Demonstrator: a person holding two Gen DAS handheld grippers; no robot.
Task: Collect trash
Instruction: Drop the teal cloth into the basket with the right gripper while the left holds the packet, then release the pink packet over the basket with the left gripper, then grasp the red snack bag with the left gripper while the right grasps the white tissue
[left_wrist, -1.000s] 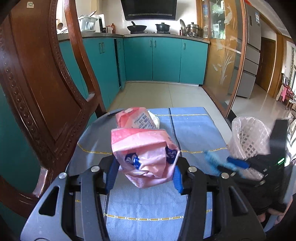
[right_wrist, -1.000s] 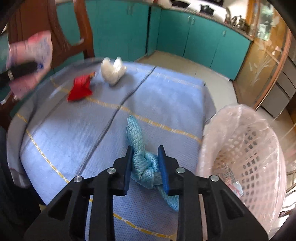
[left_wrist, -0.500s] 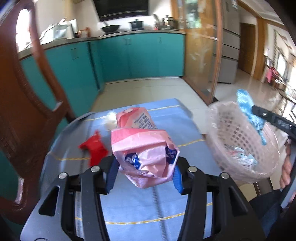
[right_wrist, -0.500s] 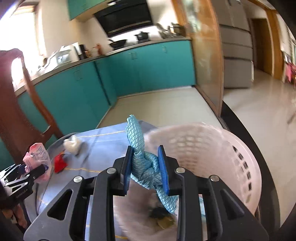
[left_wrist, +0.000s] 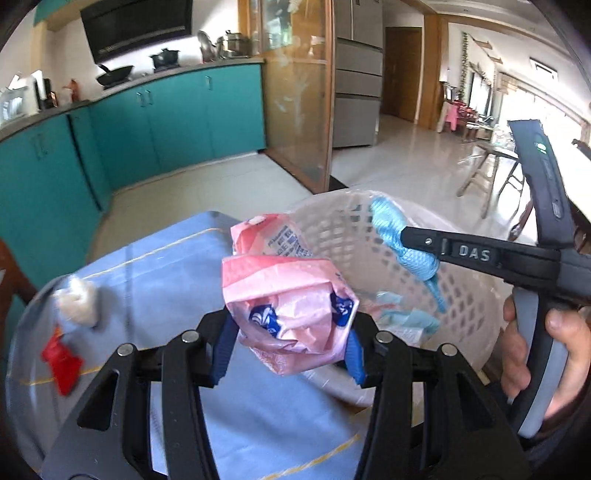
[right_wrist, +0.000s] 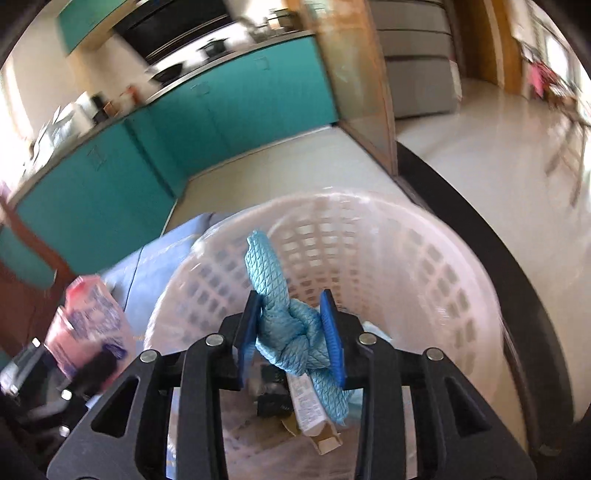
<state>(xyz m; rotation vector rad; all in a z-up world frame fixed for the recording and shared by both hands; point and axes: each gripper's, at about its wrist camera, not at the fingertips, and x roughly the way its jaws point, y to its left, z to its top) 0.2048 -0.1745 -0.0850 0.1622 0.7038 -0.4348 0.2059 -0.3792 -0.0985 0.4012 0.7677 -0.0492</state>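
My left gripper jaws clamp a crinkled pink plastic wrapper beside the latticed white basket. My right gripper jaws, just opening, loosely flank a knotted, woven blue rope above the basket.

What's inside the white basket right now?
Inside the white basket lie a small cardboard box, light blue scraps and something dark. The knotted blue rope in the right claw, whose jaws have just been opening, covers the rest.
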